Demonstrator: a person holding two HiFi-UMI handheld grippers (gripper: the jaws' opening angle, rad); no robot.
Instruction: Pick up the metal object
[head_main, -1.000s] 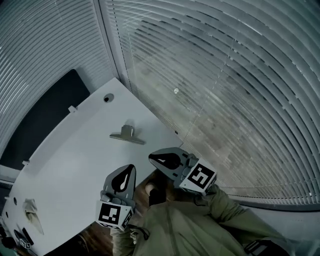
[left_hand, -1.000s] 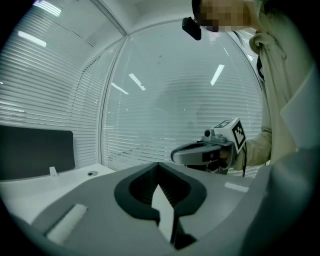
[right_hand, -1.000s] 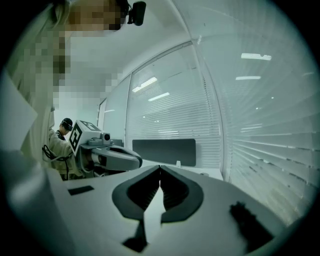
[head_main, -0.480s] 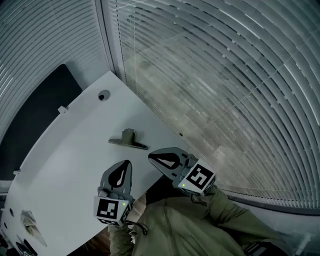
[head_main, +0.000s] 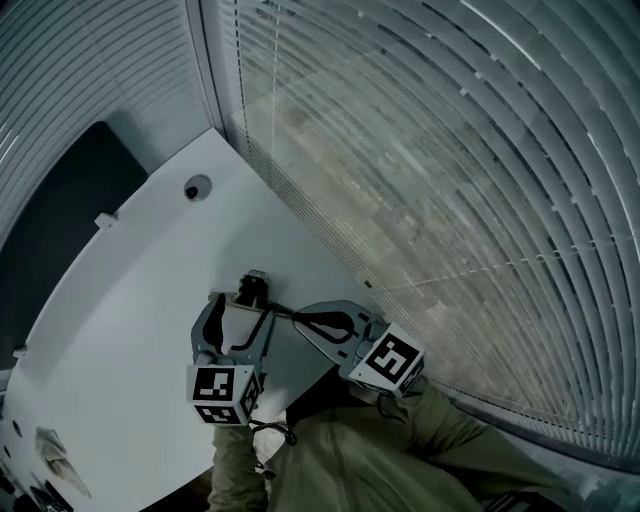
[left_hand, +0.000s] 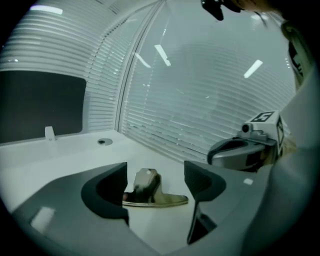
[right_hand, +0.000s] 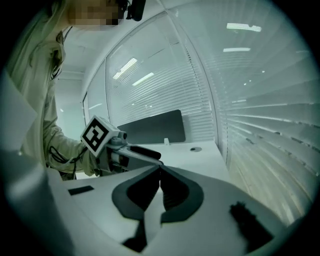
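The metal object (head_main: 256, 284), a shiny flat bar with a short upright stub, lies on the white table (head_main: 130, 300) near the window side. My left gripper (head_main: 242, 306) reaches over it. Its jaws have just been opening and now stand wide, one on each side of the object. In the left gripper view the metal object (left_hand: 150, 192) sits between and just beyond the fingers (left_hand: 109, 192), and neither pad touches it. To the right, my right gripper (head_main: 306, 320) hovers beside the object with its jaws shut on nothing. The right gripper (right_hand: 160, 172) shows no gap in its own view.
Slatted blinds behind glass (head_main: 450, 200) run along the table's right edge. A round cable hole (head_main: 192, 189) marks the far corner. A dark panel (head_main: 55, 215) stands beyond the table's left edge, with a small clip (head_main: 103, 218) on it. Crumpled material (head_main: 58, 455) lies at lower left.
Both grippers have moved forward and down toward the metal object. The left gripper's jaws, shut in the earlier frames, now stand open around it. The right stays shut.
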